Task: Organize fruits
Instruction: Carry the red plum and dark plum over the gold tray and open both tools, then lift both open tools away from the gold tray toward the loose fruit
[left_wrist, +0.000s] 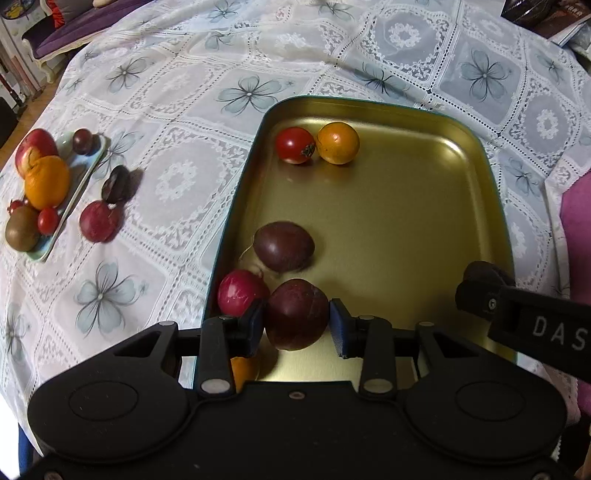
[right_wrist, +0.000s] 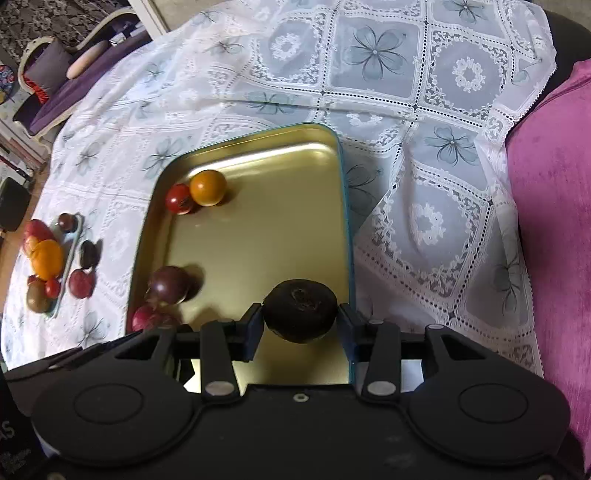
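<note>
A gold tray (left_wrist: 424, 206) with a teal rim lies on the lace tablecloth; it also shows in the right wrist view (right_wrist: 280, 229). In it are a red tomato (left_wrist: 294, 145), an orange fruit (left_wrist: 338, 143), a dark purple fruit (left_wrist: 283, 245) and a red-pink fruit (left_wrist: 240, 291). My left gripper (left_wrist: 296, 320) holds a dark maroon fruit (left_wrist: 296, 314) between its blue pads at the tray's near left corner. My right gripper (right_wrist: 300, 318) is shut on a dark wrinkled fruit (right_wrist: 300, 315) over the tray's near right edge.
A small pale plate (left_wrist: 83, 175) at the left holds an apple, an orange, a kiwi, small tomatoes and a dark fruit. Two dark red fruits (left_wrist: 99, 220) lie on the cloth beside it. A pink cushion (right_wrist: 554, 221) is at the right. The right gripper's arm (left_wrist: 524, 314) reaches over the tray.
</note>
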